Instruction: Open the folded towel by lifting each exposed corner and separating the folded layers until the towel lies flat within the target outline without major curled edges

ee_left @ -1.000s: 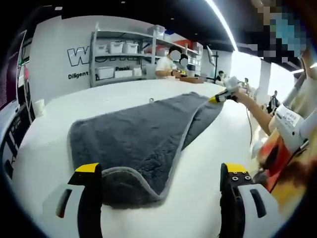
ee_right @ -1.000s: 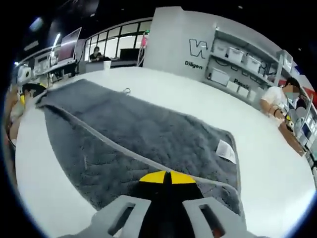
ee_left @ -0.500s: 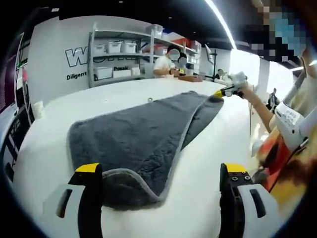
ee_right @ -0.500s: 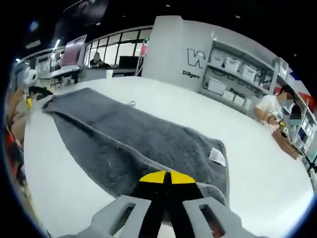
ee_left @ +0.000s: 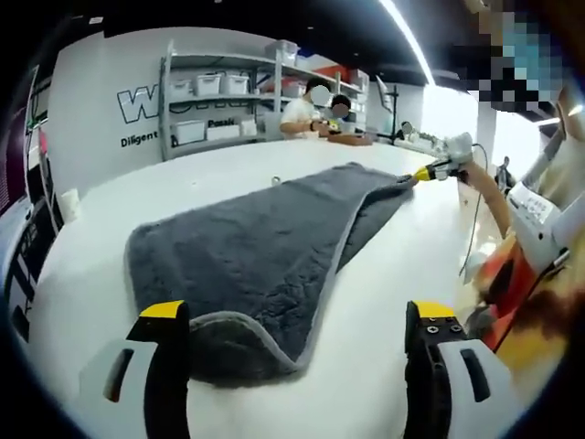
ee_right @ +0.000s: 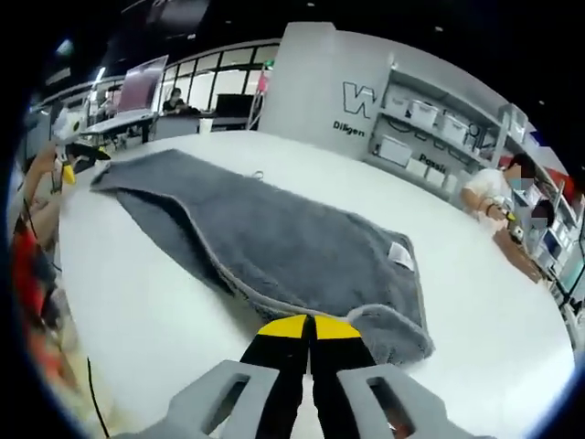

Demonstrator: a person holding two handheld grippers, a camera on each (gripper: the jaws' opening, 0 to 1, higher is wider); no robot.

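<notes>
Grey towel (ee_left: 256, 256) lies folded on white table (ee_left: 384, 302). Left gripper view: left gripper (ee_left: 297, 315) jaws wide apart, nr towel's near corner, not touching; right gripper (ee_left: 422, 172) at far corner. Wall text "Diligent".

Right gripper view: right gripper (ee_right: 311, 326) jaws together; whether they pinch the hem, can't tell. Risk: hem slips, layer flops back curled. Towel's white tag (ee_right: 399, 254) unreadable.

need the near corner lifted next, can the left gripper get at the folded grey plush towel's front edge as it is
Probably yes. The left gripper stands open, with the folded grey plush towel's front edge lying between its jaws beside the left one, on bare white table, with nothing in the way.
</notes>
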